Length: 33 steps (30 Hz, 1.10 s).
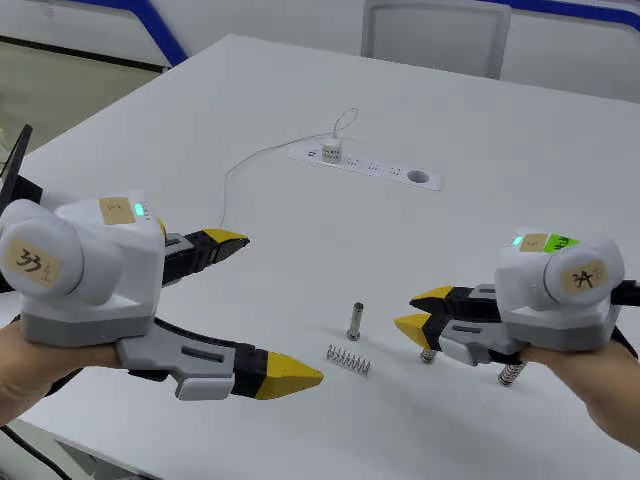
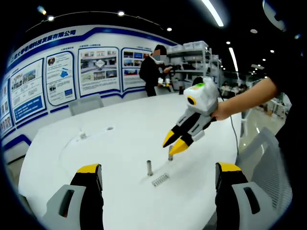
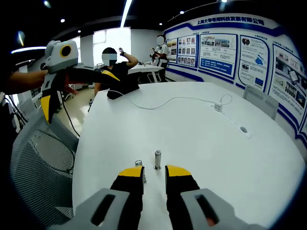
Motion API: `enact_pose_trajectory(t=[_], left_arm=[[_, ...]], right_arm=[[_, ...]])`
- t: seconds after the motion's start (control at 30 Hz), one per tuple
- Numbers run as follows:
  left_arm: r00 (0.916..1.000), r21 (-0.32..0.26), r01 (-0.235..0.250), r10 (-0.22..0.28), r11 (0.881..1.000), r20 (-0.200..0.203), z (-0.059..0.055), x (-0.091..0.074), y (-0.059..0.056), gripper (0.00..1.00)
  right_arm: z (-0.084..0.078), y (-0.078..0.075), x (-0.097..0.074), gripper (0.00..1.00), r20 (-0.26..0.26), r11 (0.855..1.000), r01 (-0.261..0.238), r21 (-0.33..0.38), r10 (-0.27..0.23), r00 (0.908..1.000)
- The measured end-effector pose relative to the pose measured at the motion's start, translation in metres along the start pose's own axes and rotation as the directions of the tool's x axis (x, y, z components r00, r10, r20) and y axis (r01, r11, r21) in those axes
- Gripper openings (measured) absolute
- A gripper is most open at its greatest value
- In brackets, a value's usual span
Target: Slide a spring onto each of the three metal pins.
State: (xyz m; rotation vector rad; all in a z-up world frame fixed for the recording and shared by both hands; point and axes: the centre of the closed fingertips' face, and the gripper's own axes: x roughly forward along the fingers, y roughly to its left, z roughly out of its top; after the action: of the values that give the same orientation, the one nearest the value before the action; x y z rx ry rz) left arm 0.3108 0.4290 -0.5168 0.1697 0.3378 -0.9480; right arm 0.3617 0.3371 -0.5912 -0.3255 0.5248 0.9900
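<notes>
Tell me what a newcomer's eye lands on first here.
The left gripper, jaws spread wide, looms at the near left of the white table. Mid-table, a bare upright pin stands beside a loose spring lying flat, with the right gripper just to their right.

My white table (image 1: 480, 200) spreads across the head view, a grey chair (image 1: 435, 35) at its top edge — floor (image 1: 60, 75) upper left. Blue-trimmed wall panels (image 2: 72, 72) at upper left of the left gripper view, strip lights (image 2: 213, 12) overhead; a bright window (image 3: 112, 43) upper left of the right gripper view.
</notes>
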Motion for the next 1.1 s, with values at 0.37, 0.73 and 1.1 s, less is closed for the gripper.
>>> enact_pose_trajectory(t=[0.37, 0.73, 1.1], left_arm=[[1.0, -0.029, -0.004, 0.004, 1.0, 0.002, -0.006, 0.003, 0.005, 1.0], [1.0, -0.057, -0.004, 0.004, 0.998, -0.008, -0.015, 0.006, 0.01, 0.99], [0.9991, -0.085, -0.007, 0.004, 0.996, -0.042, -0.033, 0.006, 0.014, 0.98]], right_arm=[[-0.025, 0.023, 0.024, 0.18, -0.081, 0.997, -0.074, -0.019, 0.073, 0.9941], [-0.048, 0.031, 0.048, 0.18, -0.156, 0.993, -0.118, -0.026, 0.112, 0.9813], [-0.059, 0.027, 0.062, 0.18, -0.195, 0.993, -0.118, -0.013, 0.113, 0.9742]])
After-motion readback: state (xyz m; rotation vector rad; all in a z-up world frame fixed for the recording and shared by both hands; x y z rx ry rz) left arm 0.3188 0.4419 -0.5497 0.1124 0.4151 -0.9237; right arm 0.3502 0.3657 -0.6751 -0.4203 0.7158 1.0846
